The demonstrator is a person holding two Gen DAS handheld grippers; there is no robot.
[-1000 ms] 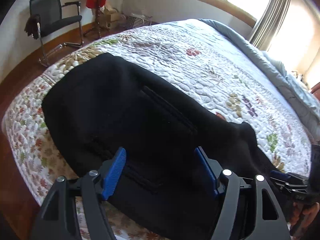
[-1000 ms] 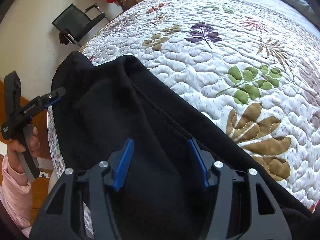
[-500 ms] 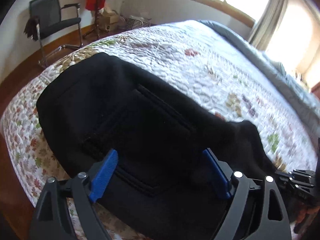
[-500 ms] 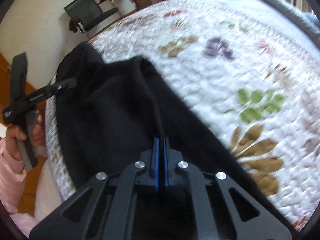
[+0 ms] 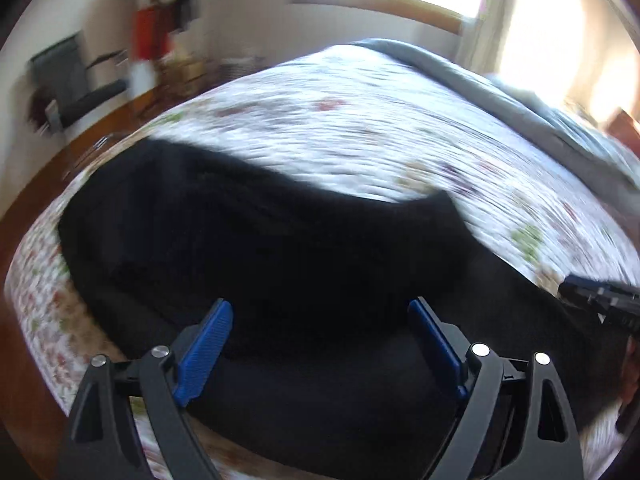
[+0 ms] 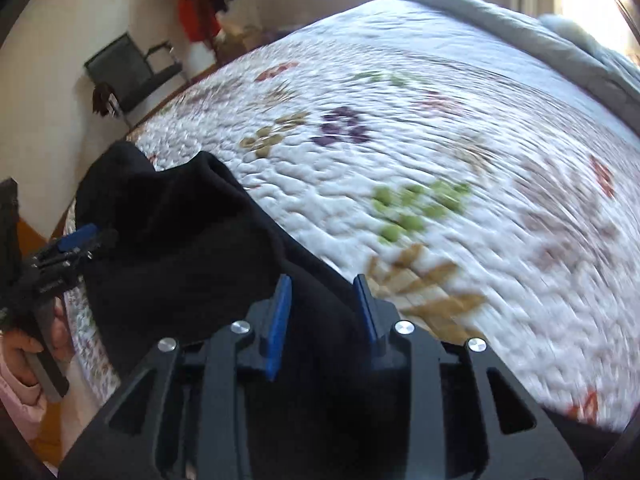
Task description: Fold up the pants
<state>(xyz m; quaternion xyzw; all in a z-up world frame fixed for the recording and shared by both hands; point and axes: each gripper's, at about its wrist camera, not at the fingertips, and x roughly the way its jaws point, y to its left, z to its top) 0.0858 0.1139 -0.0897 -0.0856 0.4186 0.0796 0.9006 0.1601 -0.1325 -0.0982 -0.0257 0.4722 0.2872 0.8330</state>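
Now I see my left gripper [image 5: 320, 330] spread wide over the black pants [image 5: 280, 248]; my right gripper [image 6: 322, 298] stands partly spread above them.

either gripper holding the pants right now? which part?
Nothing held. Left gripper and right gripper both stand open over the black pants, blue fingers apart with no cloth pinched.

Black frames, blue ribbed fingers [image 5: 204, 344], apparently pink sleeve [image 6: 18, 400].
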